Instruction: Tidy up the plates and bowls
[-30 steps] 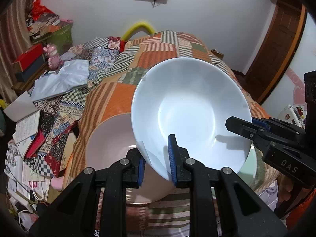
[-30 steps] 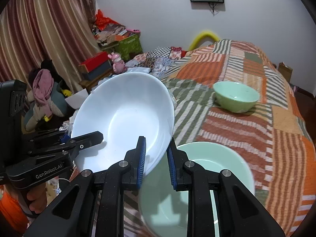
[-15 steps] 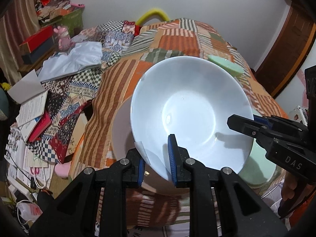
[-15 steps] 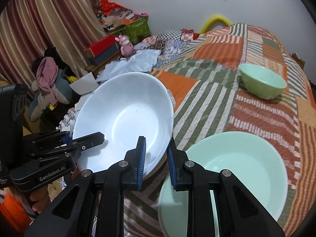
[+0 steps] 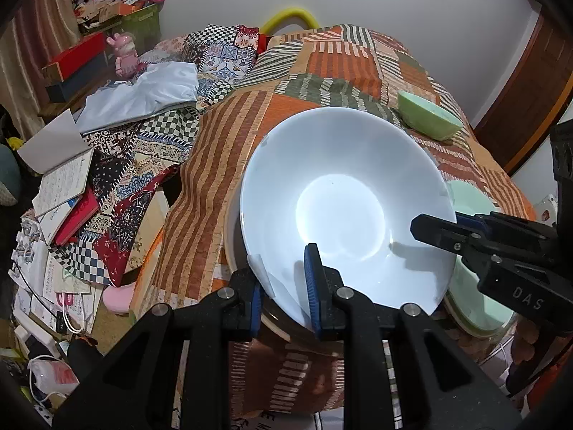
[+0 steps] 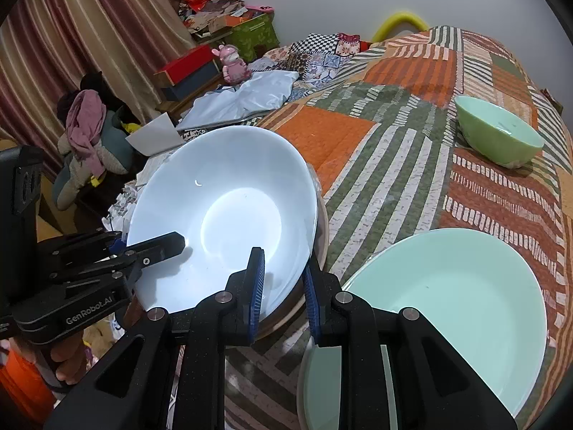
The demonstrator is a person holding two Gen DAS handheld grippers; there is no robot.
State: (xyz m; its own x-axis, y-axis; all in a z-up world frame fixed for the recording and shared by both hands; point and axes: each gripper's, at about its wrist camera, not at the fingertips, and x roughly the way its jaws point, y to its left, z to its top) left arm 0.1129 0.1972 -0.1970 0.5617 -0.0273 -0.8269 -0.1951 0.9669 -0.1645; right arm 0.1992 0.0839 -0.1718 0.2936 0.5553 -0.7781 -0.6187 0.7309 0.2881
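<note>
A patchwork quilt in orange, green and brown stripes covers the bed. Behind it stands a plain white wall, with a wooden door at the right. Striped curtains hang at the left. Boxes, a pink toy, books and cables crowd the bedside floor.

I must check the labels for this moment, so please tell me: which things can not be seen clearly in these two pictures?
- Dish under the white bowl: both views show only its beige rim; the bowl covers the rest.
- Pale green plate: right wrist view, its near edge is behind the right gripper; left wrist view, mostly hidden.
- Small green bowl: its contents are too small to tell.
</note>
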